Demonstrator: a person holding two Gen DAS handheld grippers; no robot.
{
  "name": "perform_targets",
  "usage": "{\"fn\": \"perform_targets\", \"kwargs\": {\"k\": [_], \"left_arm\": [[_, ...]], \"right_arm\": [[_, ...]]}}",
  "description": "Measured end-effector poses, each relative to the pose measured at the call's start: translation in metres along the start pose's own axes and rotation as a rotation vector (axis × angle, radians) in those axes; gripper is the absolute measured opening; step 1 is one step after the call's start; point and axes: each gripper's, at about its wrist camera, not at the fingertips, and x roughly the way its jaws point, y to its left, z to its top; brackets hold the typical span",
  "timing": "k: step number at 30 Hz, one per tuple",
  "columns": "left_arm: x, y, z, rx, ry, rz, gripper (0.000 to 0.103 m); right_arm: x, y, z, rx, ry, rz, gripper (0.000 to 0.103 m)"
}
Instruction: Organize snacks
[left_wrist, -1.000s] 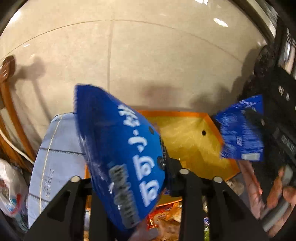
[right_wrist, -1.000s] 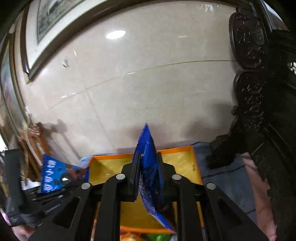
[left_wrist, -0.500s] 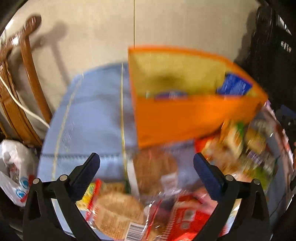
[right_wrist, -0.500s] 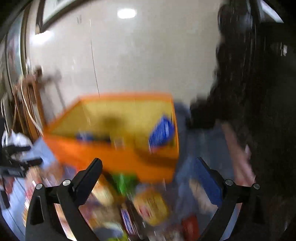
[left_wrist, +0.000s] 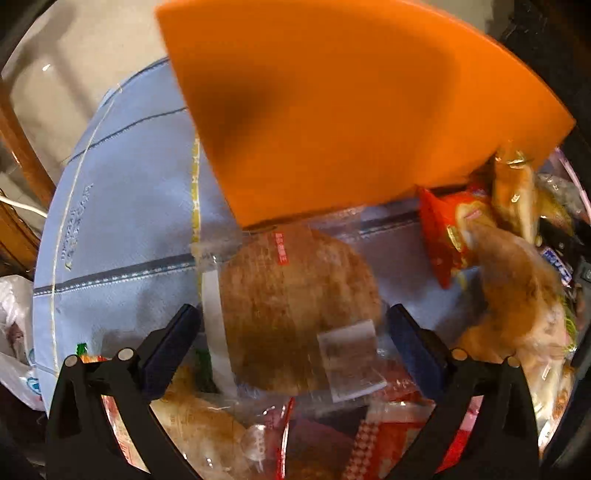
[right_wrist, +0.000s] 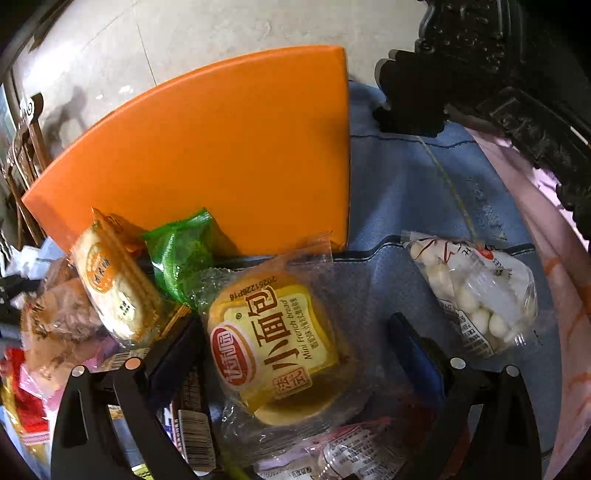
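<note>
An orange box (left_wrist: 332, 110) stands on a blue cloth (left_wrist: 122, 229); only its outer wall shows, also in the right wrist view (right_wrist: 229, 155). My left gripper (left_wrist: 291, 332) is open, its fingers either side of a round brown bread in a clear wrapper (left_wrist: 295, 314). My right gripper (right_wrist: 295, 339) is open, its fingers either side of a yellow mini French bread packet (right_wrist: 277, 347). I cannot tell whether either gripper touches its packet.
Loose snacks lie around: a red packet (left_wrist: 443, 236), a cracker pack (right_wrist: 114, 291), a green wrapped sweet (right_wrist: 181, 254), a bag of white balls (right_wrist: 476, 291). A dark carved chair (right_wrist: 498, 66) stands at the right. A wooden chair frame (left_wrist: 18, 129) stands at the left.
Both grippers let go of their blue packets into the orange box, opened, and dropped down to the snack pile in front of the box.
</note>
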Motion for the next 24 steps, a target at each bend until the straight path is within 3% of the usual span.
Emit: {"fn": "perform_targets", "kwargs": {"k": [1, 2, 3, 4, 10, 15, 19, 24], "left_arm": [[0.001, -0.001, 0.0, -0.006, 0.005, 0.001, 0.097], [0.0, -0.002, -0.001, 0.0, -0.002, -0.002, 0.088], [-0.002, -0.005, -0.002, 0.018, -0.016, -0.009, 0.082], [-0.005, -0.008, -0.004, 0.028, -0.028, -0.015, 0.075], [-0.013, -0.008, -0.02, -0.002, -0.032, -0.001, 0.075], [-0.019, 0.002, -0.022, -0.036, -0.049, -0.035, 0.075], [-0.042, 0.015, -0.024, -0.078, -0.093, -0.065, 0.075], [-0.081, 0.011, -0.027, -0.081, -0.167, -0.076, 0.075]], "right_arm": [[-0.001, -0.001, -0.002, 0.01, -0.004, -0.01, 0.089], [-0.002, 0.002, -0.003, 0.013, -0.025, -0.06, 0.063], [-0.005, 0.003, -0.005, 0.011, -0.034, -0.087, 0.061], [-0.007, 0.003, -0.006, 0.012, -0.035, -0.084, 0.059], [-0.025, -0.003, -0.011, 0.08, -0.061, -0.049, 0.057], [-0.043, -0.012, -0.008, 0.119, -0.096, -0.033, 0.056], [-0.062, -0.008, -0.002, 0.108, -0.133, -0.065, 0.057], [-0.091, 0.009, 0.01, 0.076, -0.182, -0.003, 0.057]]}}
